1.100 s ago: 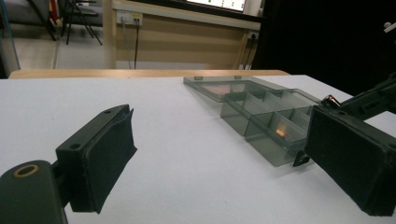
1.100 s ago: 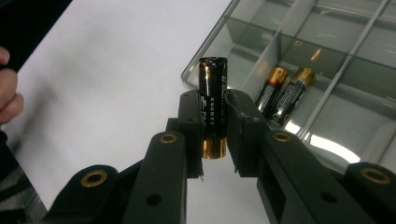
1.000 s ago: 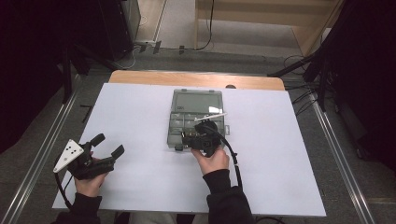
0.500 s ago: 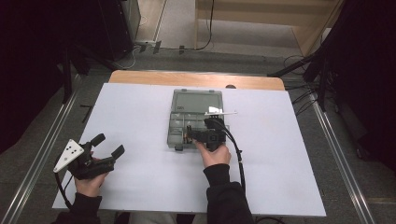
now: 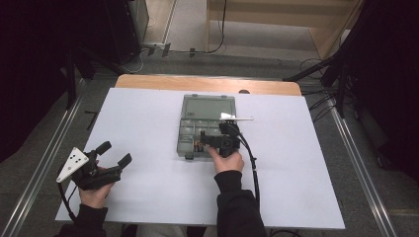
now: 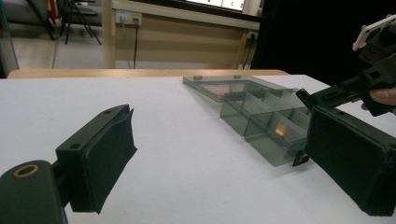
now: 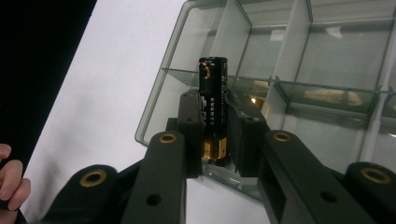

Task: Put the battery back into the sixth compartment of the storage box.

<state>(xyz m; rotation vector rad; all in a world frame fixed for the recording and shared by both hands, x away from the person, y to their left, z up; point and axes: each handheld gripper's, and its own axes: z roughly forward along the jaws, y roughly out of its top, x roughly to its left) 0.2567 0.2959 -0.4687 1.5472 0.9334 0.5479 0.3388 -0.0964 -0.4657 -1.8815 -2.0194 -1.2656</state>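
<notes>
my right gripper (image 7: 215, 135) is clamped on a black and gold battery (image 7: 214, 109), which stands up between the jaws over the near corner of the clear compartment box (image 7: 299, 60). the box lies open mid-table, lid flat behind it, on the white table (image 5: 148, 113). my left gripper (image 6: 219, 163) rests well to the left, jaws spread wide with nothing between them.
</notes>
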